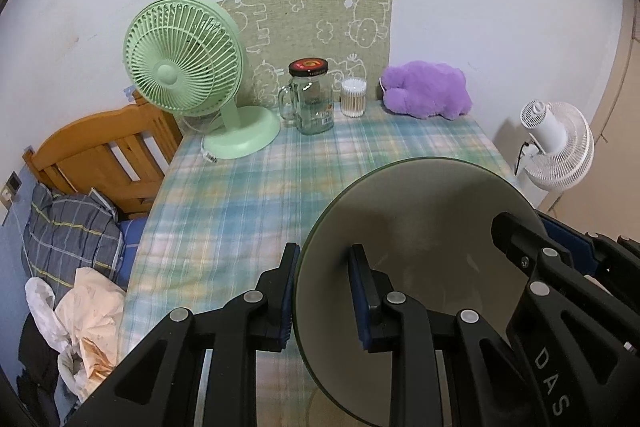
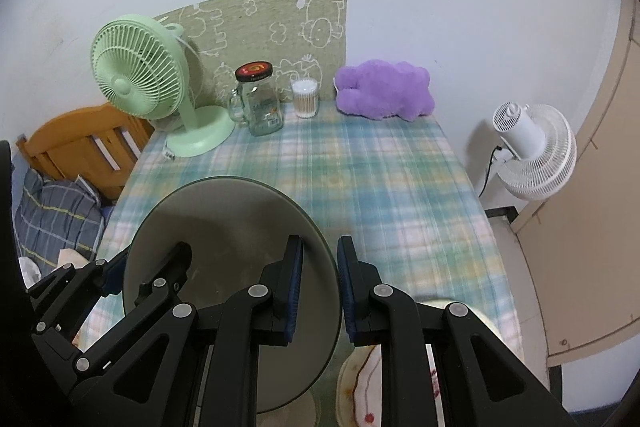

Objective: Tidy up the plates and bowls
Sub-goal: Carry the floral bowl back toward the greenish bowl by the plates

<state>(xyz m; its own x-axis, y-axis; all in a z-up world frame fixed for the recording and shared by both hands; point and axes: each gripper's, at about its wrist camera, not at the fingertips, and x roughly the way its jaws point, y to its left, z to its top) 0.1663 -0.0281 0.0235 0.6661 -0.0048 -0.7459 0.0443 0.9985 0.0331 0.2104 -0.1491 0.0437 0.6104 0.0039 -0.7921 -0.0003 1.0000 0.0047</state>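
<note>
Smooth, matt grey bowl (image 1: 420, 227) on soft checked cloth (image 1: 248, 195) — glass jar (image 1: 310, 99), fuzzy plush toy (image 1: 426, 89).

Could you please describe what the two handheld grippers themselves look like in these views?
Both the left gripper and right gripper are matte black linkages with round silver pivot pins, triangular cut-outs and blue-padded fingers. White letters "DAS" mark one; no cables or sleeves show.
</note>
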